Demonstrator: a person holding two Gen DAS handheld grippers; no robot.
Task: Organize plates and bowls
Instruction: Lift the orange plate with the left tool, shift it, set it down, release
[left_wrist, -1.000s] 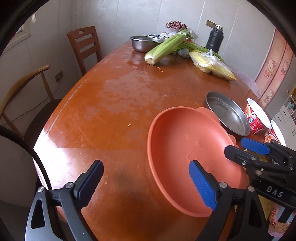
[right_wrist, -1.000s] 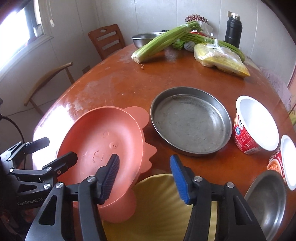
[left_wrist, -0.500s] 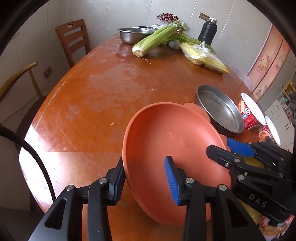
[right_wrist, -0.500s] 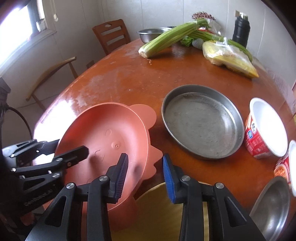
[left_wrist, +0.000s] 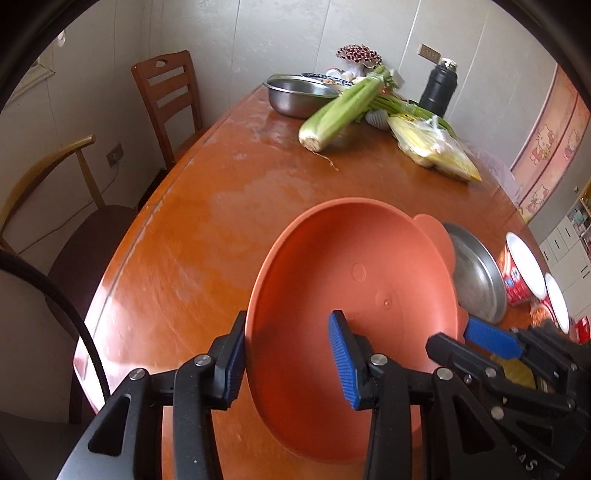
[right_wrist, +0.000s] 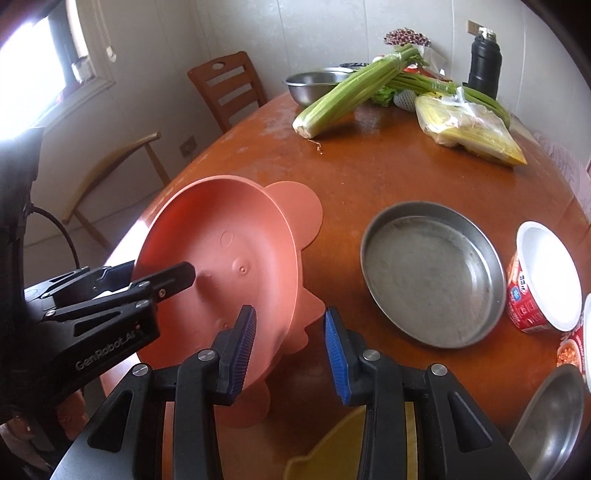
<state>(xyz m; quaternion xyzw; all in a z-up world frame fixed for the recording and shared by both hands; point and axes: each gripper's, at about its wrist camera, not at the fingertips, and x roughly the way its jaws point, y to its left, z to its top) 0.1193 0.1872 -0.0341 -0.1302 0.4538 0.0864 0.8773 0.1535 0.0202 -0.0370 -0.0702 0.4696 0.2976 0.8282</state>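
Left wrist view: left gripper (left_wrist: 286, 363) and right gripper (right_wrist: 288, 349) have both clamped the orange plate's (left_wrist: 354, 295) rim since earlier, tilting it above the table (left_wrist: 221, 221), with bare wood leftward.

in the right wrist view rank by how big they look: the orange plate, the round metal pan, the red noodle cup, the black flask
1. orange plate, though it is nearest the camera
2. round metal pan, close behind
3. red noodle cup
4. black flask, farthest away, so its true size is unsure
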